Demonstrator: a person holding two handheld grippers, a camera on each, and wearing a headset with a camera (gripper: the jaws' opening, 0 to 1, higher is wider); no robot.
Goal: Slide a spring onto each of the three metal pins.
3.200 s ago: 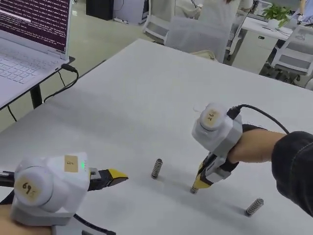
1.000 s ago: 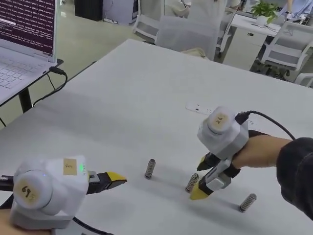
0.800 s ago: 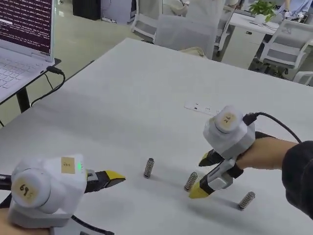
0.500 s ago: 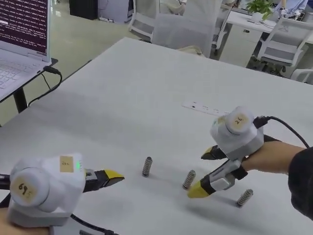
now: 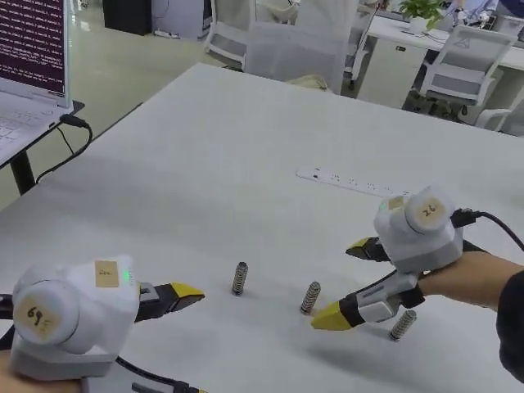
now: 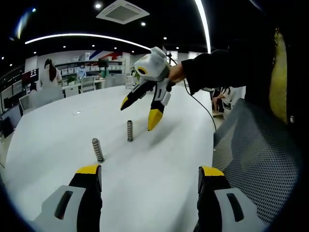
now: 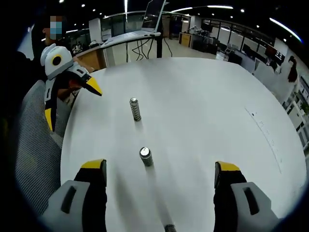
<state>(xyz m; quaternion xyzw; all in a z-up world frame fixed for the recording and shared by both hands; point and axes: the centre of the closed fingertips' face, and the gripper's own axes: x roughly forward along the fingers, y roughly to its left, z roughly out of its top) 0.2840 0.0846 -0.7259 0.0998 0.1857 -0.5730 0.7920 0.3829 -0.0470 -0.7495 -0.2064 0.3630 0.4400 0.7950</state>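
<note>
head view: white table [image 5: 246, 147], three coils upright in a loose row near the front edge: left spring [image 5: 239, 278], middle spring [image 5: 309, 298], right spring [image 5: 402, 324]. right gripper [image 5: 342, 282] hovers low, jaws wide apart, nothing in them; its lower yellow tip is just beside the middle spring, and the right spring is close under the hand. left gripper [image 5: 182, 296] sits low at the near left, apart from the left spring; its gap cannot be read from this angle. power strip [image 5: 352, 184] lies further back, laptop [image 5: 24, 49] off the table's far left

left gripper view: own jaws apart, empty. two springs stand ahead on bare table, with the right gripper beyond them, spread open

right gripper view: own jaws apart, empty. middle spring just ahead, between the lines of the two jaws; bright metal disc at its top, likely the end of a pin [image 7: 145, 152]. left spring further off, right spring's coil at the bottom edge

judgement: all three springs stand unaided, so each looks seated on a pin; the step in hand is letting go and clearing out. next move calls for lifting the right gripper straight away without clipping the middle spring, then checking each coil sits fully down
</note>
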